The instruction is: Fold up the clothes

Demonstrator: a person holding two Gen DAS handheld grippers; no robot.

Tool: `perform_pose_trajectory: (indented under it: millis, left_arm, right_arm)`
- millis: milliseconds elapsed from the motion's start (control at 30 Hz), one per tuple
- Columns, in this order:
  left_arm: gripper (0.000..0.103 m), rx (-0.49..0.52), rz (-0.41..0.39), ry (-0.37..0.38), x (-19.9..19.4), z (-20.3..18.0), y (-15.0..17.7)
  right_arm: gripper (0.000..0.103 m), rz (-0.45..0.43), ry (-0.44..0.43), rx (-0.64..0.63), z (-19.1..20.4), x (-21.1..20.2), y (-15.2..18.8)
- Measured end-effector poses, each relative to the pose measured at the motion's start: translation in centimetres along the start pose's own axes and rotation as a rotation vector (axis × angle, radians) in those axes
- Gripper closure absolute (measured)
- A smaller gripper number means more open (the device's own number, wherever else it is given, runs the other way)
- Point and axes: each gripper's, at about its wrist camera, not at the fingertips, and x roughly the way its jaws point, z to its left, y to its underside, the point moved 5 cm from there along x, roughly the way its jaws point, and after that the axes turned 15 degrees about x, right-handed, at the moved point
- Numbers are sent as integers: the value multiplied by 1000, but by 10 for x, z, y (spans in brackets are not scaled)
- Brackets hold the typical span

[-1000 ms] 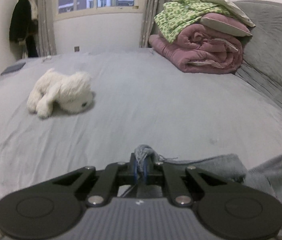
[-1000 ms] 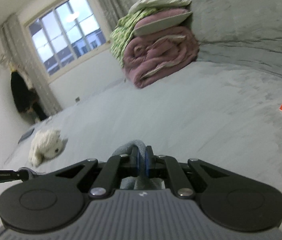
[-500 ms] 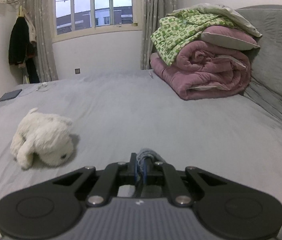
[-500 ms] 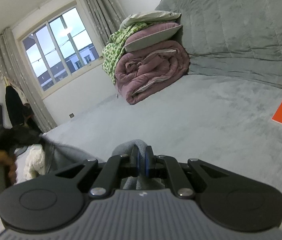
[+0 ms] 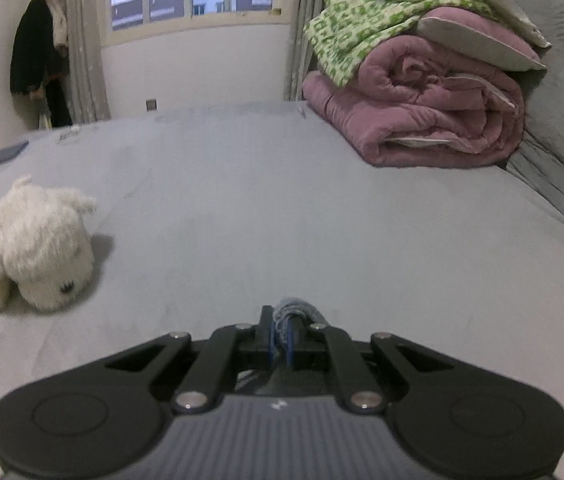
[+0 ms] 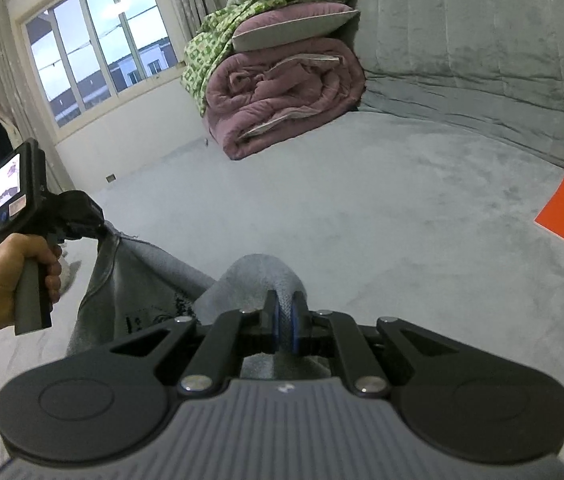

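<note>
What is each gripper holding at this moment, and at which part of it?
Both hold the same grey garment. The left gripper pinches a frayed upper edge; the right gripper is shut on a bunched fold of another edge.

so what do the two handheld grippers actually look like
Both are matte black. The right gripper has two angled linkage arms with silver pivot screws, round discs at the outer corners, a ribbed grey body with a small white logo, and blue pads on its fingers. The left gripper matches; from the right wrist view it also shows a grey pistol handle and a small lit screen on its back.
</note>
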Motion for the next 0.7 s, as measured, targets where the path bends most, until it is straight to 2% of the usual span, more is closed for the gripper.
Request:
perform_pose_trajectory:
  millis: [100, 167, 200, 233, 267, 467, 700]
  left_arm:
    - [94, -19, 23, 17, 3, 2, 7]
    - [77, -24, 42, 18, 0, 4, 10]
    - [71, -25, 48, 17, -3, 5, 11]
    - [62, -24, 53, 15, -5, 7, 12]
    - [58, -24, 58, 13, -8, 9, 14]
    - [49, -40, 112, 31, -33, 20, 35]
    - [47, -75, 203, 52, -64, 32, 76]
  right_arm:
    - [89, 6, 3, -4, 0, -1, 1]
    - [87, 17, 10, -18, 2, -1, 2]
    - [84, 23, 13, -26, 2, -1, 3]
    - [68, 26, 15, -32, 3, -1, 3]
    - [55, 26, 12, -37, 4, -1, 4]
    - [54, 39, -29, -62, 9, -8, 8]
    - [54, 78, -77, -67, 15, -18, 12]
